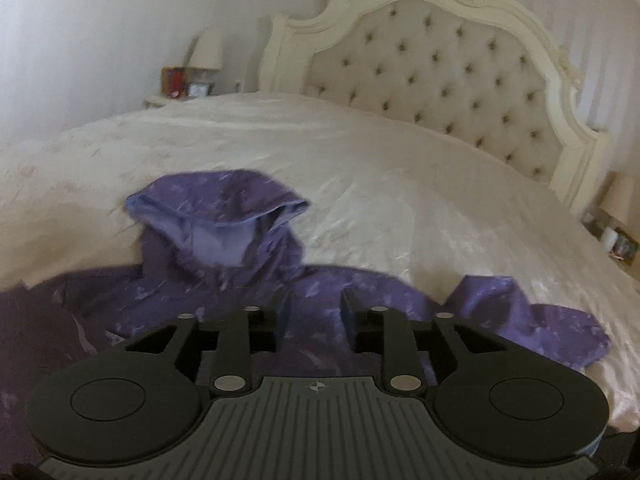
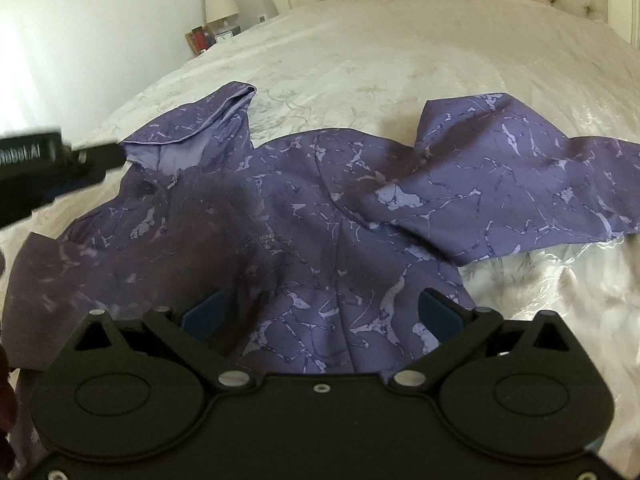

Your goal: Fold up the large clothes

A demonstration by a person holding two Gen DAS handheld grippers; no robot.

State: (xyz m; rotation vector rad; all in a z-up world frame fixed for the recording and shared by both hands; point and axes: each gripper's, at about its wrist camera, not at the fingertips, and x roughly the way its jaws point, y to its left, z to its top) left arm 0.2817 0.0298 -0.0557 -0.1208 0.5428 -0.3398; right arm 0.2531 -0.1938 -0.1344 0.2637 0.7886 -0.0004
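Purple, marbled fabric covered the near part of the cream bedspread (image 2: 360,40): a hooded jacket (image 2: 304,216) lay spread and rumpled, its hood (image 2: 192,132) propped up at the far left and one sleeve (image 2: 520,184) thrown out to the right. The left gripper (image 1: 310,312) hovered low over the jacket's body just short of the hood, its jaws parted narrowly with nothing clamped between them. The right gripper (image 2: 320,312) stood wide open above the near hem, cloth showing between its blue pads (image 2: 204,312) but not pinched. The folding proper appeared not yet begun; this looked like the laying-out step. The next move likely called for each gripper to descend onto an edge, pinch a single layer, and pull the jacket flat before bringing the right sleeve across the body.
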